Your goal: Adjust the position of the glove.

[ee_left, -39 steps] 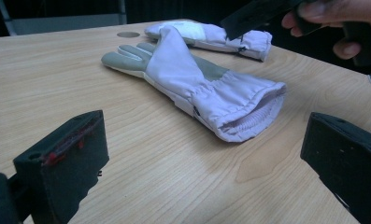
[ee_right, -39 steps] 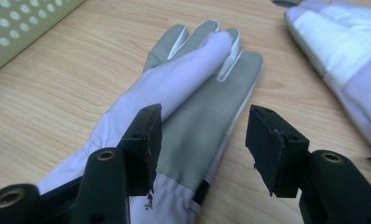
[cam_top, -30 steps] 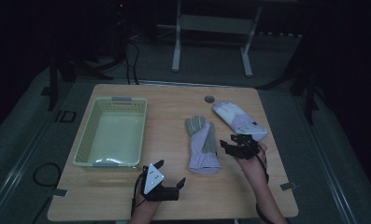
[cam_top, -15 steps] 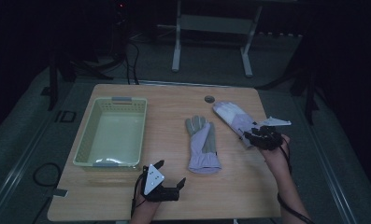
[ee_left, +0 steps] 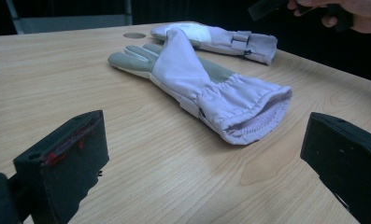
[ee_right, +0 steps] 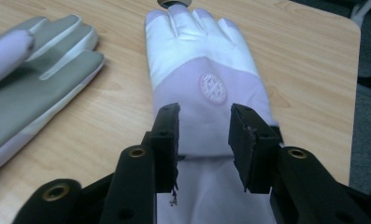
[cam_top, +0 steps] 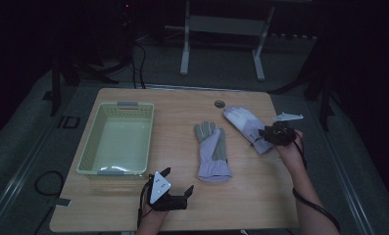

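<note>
Lying at the left of the wooden table point(cam_top: 133, 205): a pale green basket point(cam_top: 88, 157), seeming empty. Resting near the front edge, just right of the basket's near corner: the left gripper point(cam_top: 177, 185), its jaws spread wide and holding nothing; seen along those jaws in the left gripper view, the open cuff of the middle glove point(ee_left: 206, 84). Lying flat in the middle of the table, palm side up with a grey palm, fingers pointing away and cuff toward the person: this same glove. Lying beyond it and to the right, near the far right corner, back side up with a round emblem: the second glove point(ee_right: 206, 79), fingertips close to a small round hole point(cam_top: 219, 103) in the tabletop. Hovering over the wrist end of this second glove: the right gripper point(ee_right: 203, 144), jaws parted moderately on either side of the cuff area and pinching nothing yet, as far as the right gripper view is showing. Judging the handling: probably light, soft and limp fabric, folding and hanging down when lifted, not fragile and not slippery; probably best taking hold at the cuff or wrist strap, where the material is thicker and bunching well between the pads. Being hard to make out: the cuff of the second glove, hidden under the gripper body; the dark room behind the table.
</note>
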`<state>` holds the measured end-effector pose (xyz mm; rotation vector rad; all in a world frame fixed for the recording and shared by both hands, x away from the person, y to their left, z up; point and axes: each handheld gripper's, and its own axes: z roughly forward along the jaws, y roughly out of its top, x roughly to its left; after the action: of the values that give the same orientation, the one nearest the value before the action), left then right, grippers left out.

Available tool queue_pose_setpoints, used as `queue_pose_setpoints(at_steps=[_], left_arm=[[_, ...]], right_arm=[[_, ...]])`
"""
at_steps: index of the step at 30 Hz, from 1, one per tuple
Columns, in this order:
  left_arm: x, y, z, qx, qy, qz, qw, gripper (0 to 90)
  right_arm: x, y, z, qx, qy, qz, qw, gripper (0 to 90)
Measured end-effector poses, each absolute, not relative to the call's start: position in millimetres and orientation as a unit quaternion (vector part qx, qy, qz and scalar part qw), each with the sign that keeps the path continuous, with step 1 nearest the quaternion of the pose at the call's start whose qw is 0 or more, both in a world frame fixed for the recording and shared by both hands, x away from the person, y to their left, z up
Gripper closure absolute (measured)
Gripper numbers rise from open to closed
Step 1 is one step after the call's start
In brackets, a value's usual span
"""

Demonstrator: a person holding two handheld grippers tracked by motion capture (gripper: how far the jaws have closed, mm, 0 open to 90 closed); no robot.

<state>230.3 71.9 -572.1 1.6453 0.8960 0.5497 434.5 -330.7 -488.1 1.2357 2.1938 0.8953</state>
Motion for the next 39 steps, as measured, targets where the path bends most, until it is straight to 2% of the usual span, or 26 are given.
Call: queue_pose_setpoints(at_steps=[6, 14, 24, 28, 31, 36, 39], left_arm=[[231, 74, -572, 0.698, 0.376, 0.217, 0.569, 0.9], [230, 75, -573, 0.692, 0.379, 0.223, 0.572, 0.9], [229, 77, -573, 0.686, 0.386, 0.221, 0.575, 0.9], [229, 77, -573, 0.686, 0.387, 0.220, 0.576, 0.9], [229, 76, -573, 0.687, 0.384, 0.222, 0.575, 0.9], [229, 76, -573, 0.689, 0.383, 0.219, 0.575, 1.0], [229, 76, -573, 0.689, 0.383, 0.218, 0.576, 1.0]], right_arm=[[453, -323, -489, 0.438, 0.809, 0.321, 0.226, 59.9], [475, -320, -493, 0.436, 0.815, 0.312, 0.219, 58.5], [496, -314, -511, 0.436, 0.829, 0.285, 0.204, 53.4], [503, -313, -523, 0.429, 0.843, 0.245, 0.212, 46.6], [504, -315, -530, 0.417, 0.850, 0.249, 0.203, 51.4], [506, -321, -532, 0.435, 0.842, 0.276, 0.161, 61.3], [506, -321, -532, 0.443, 0.838, 0.278, 0.155, 65.4]])
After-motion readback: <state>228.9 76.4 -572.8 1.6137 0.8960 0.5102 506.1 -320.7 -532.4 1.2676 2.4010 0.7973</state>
